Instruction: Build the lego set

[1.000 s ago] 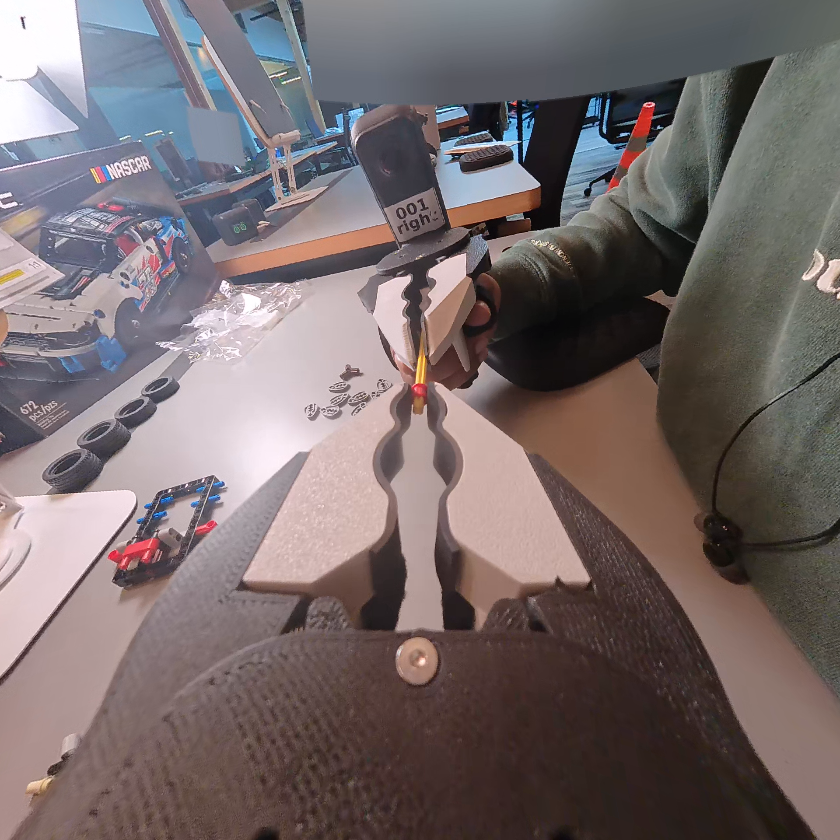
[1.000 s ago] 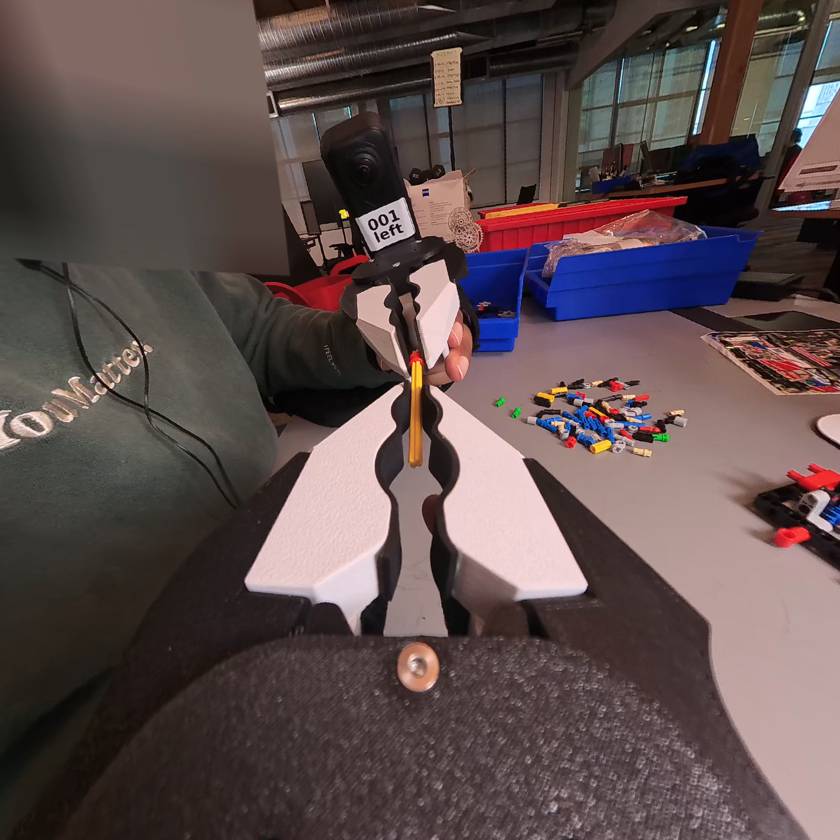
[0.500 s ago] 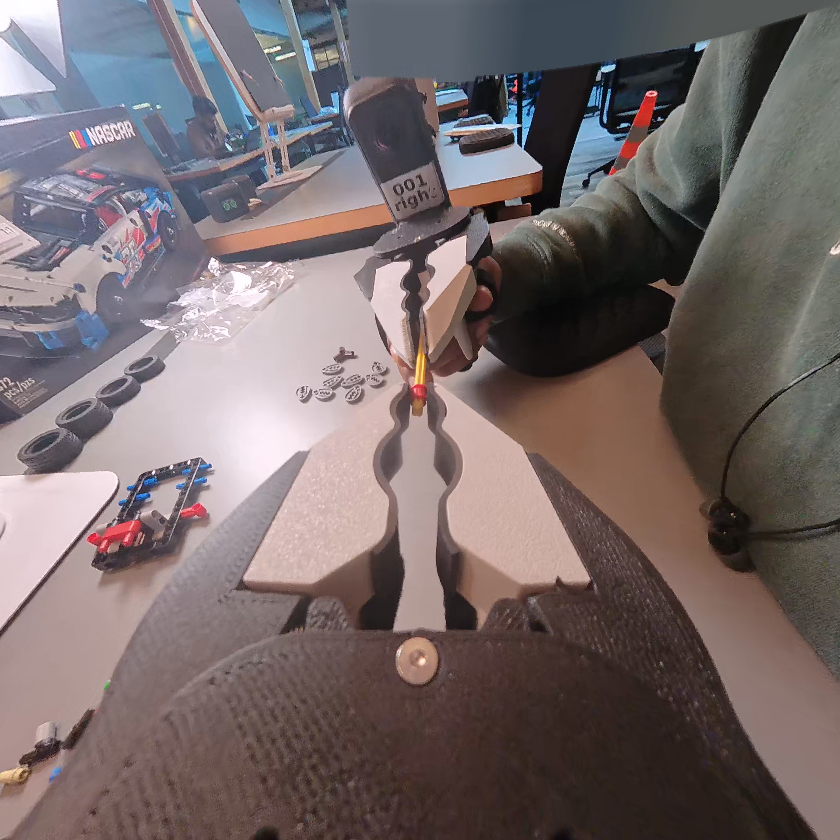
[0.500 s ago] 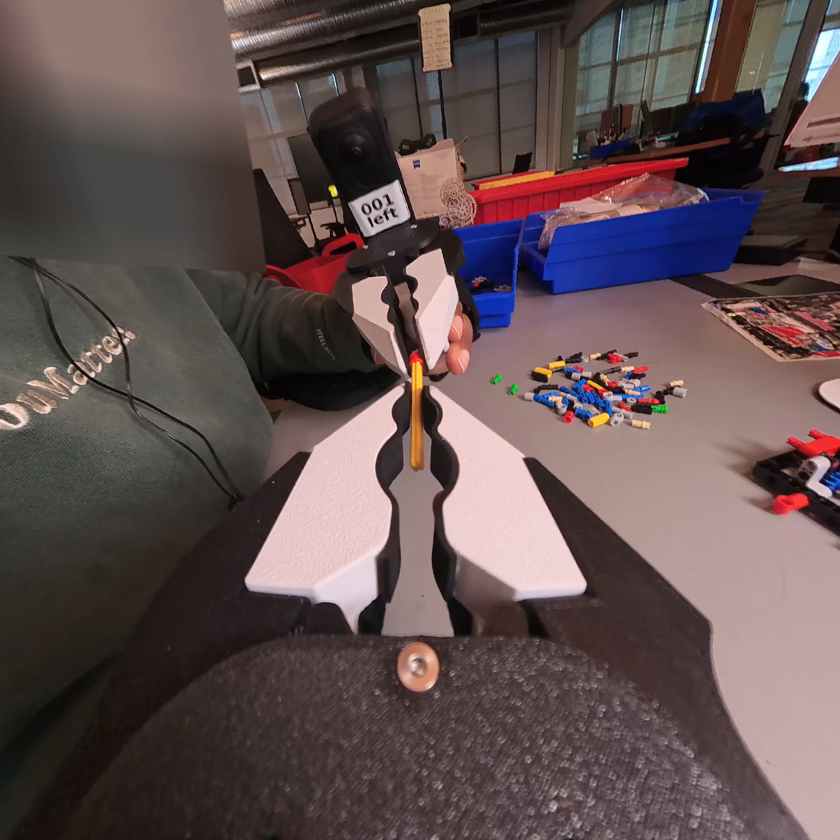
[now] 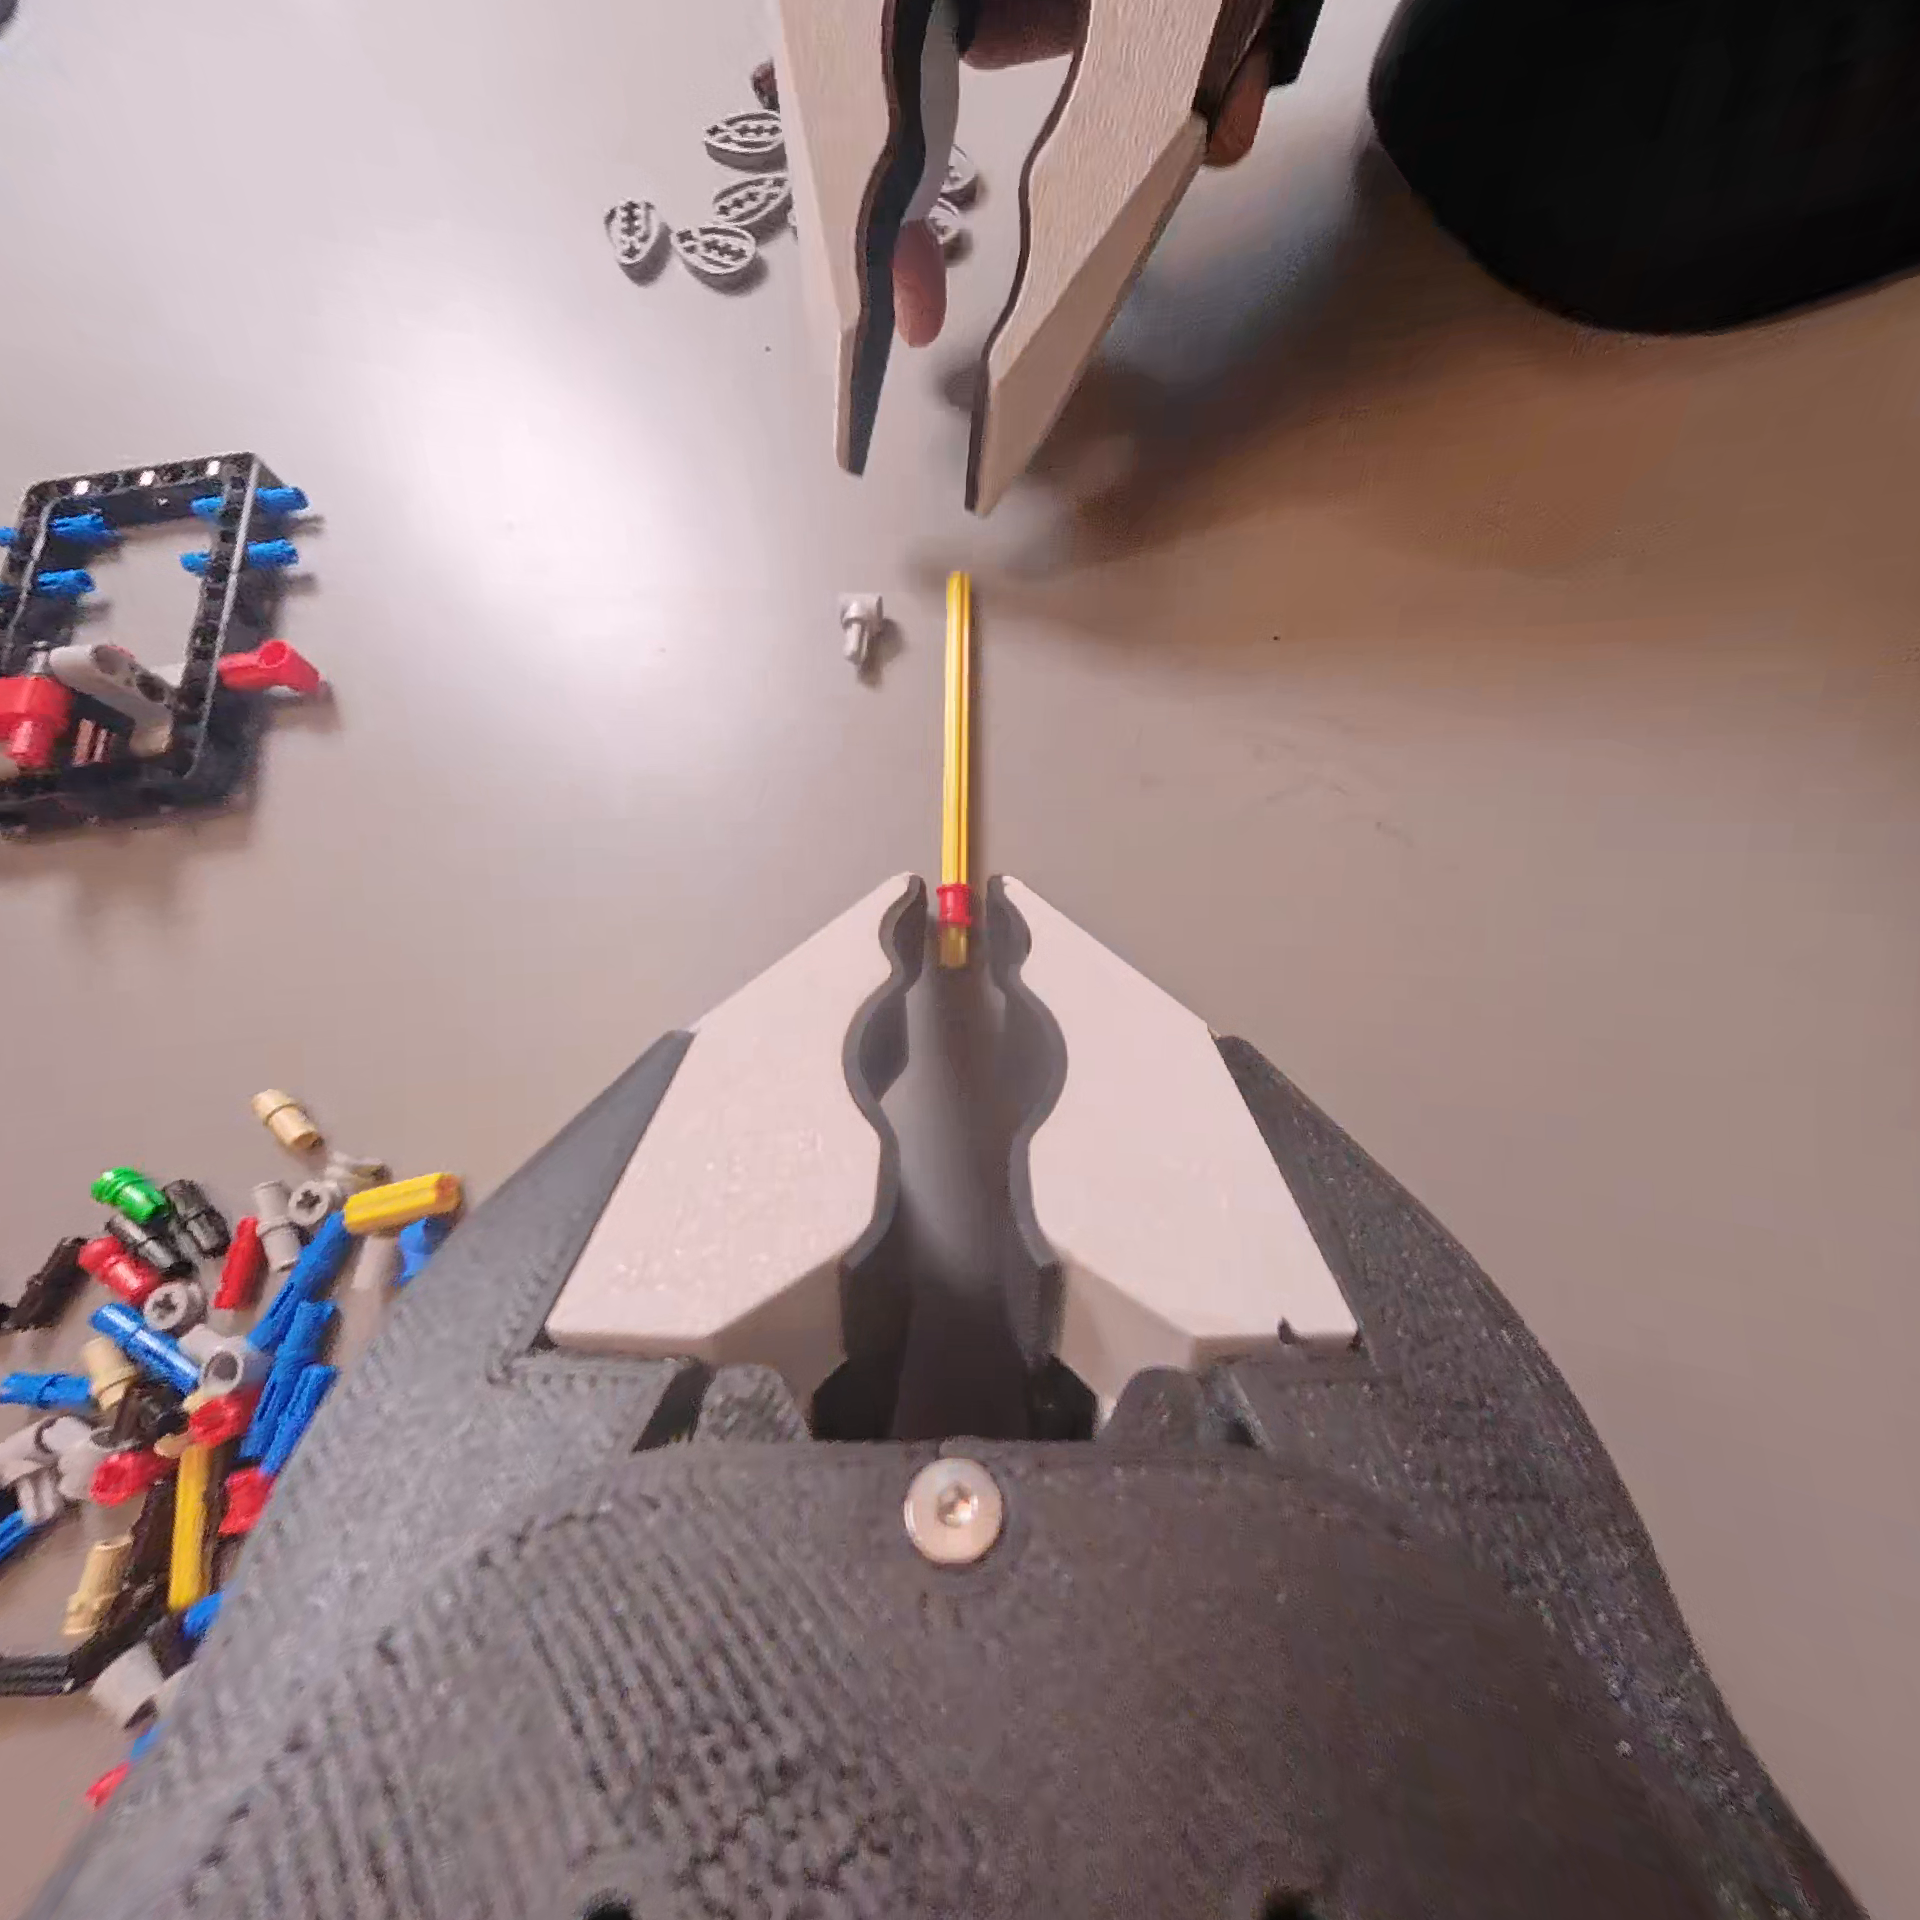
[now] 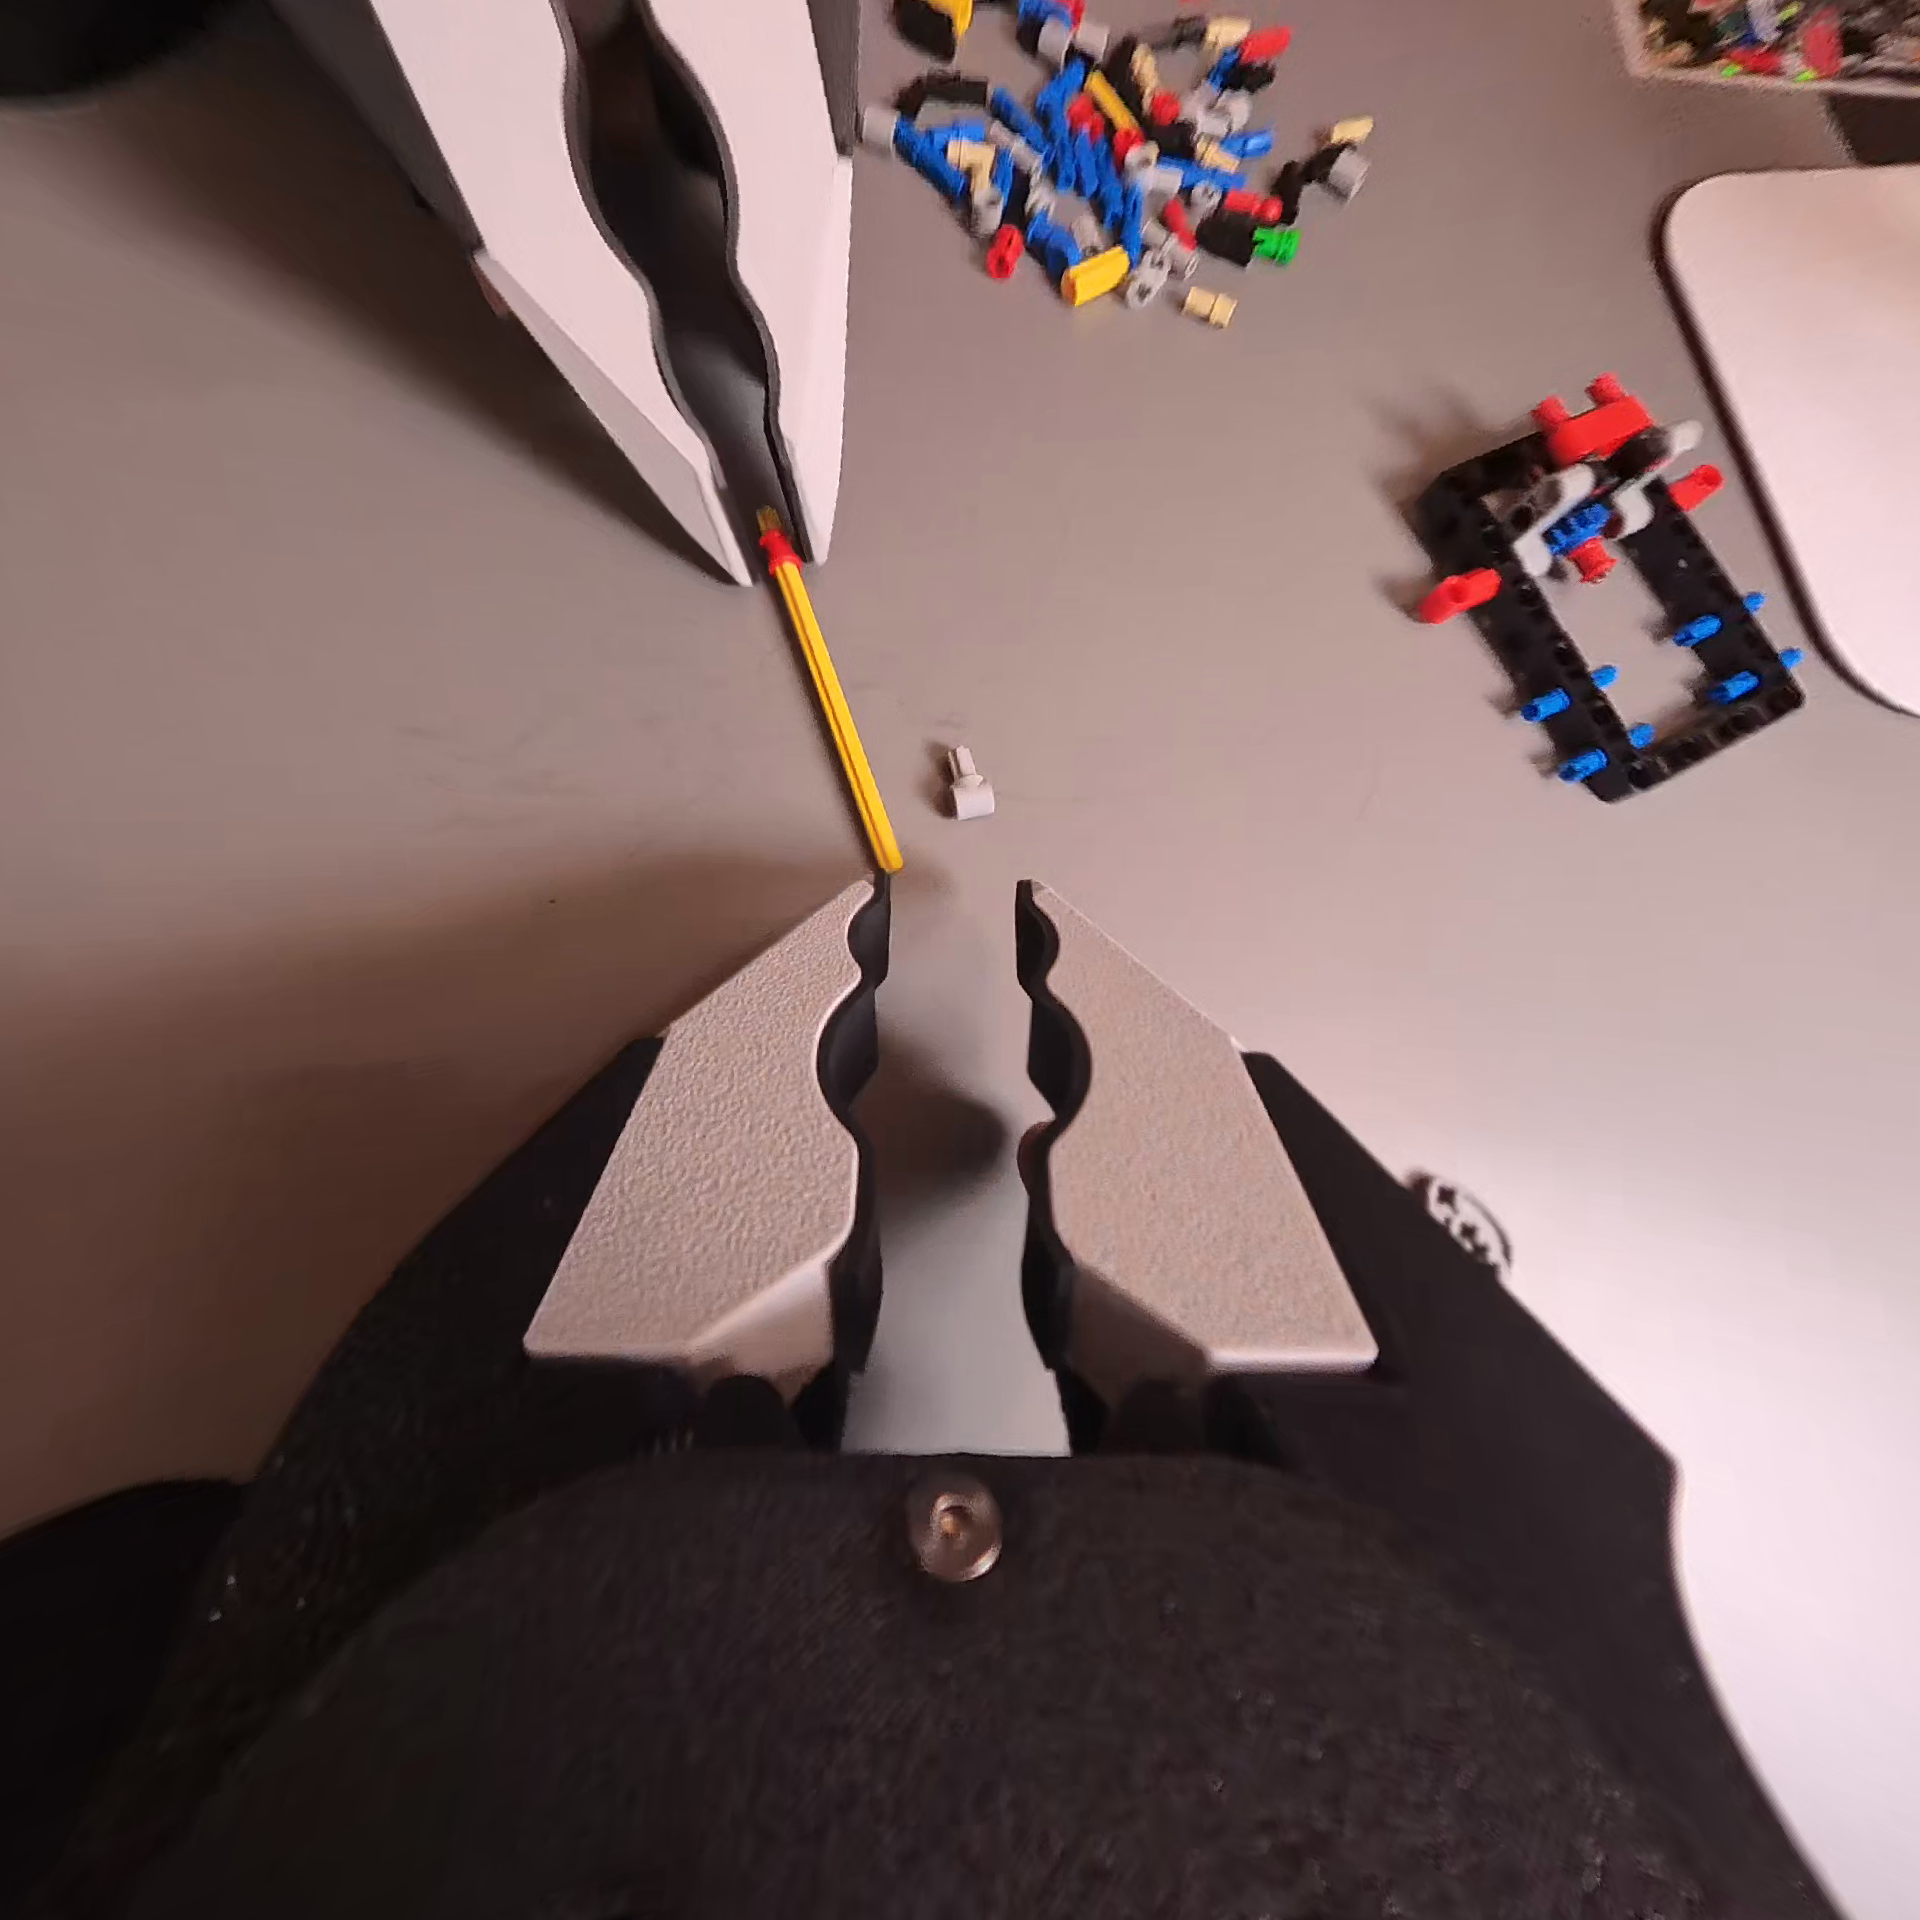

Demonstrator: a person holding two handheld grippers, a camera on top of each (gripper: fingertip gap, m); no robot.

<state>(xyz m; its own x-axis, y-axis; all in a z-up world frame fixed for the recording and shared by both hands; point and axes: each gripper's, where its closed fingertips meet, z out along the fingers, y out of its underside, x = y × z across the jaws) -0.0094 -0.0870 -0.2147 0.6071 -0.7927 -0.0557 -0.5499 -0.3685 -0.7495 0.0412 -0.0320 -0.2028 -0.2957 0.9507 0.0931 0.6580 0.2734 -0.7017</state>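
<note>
Two claws over the bench. Left to right in the left wrist view: black frame assembly, small grey pin, yellow axle. Left claw pinches the axle at its red bush. Right claw gapes apart, holding nothing, just beside the axle's free end.

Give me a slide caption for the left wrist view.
Left gripper grips yellow axle by its red bush; right gripper open beyond.

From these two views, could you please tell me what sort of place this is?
Probably a worktable set up for Lego building: a plain grey tabletop with a pile of loose pins and a part-built black frame.
</note>
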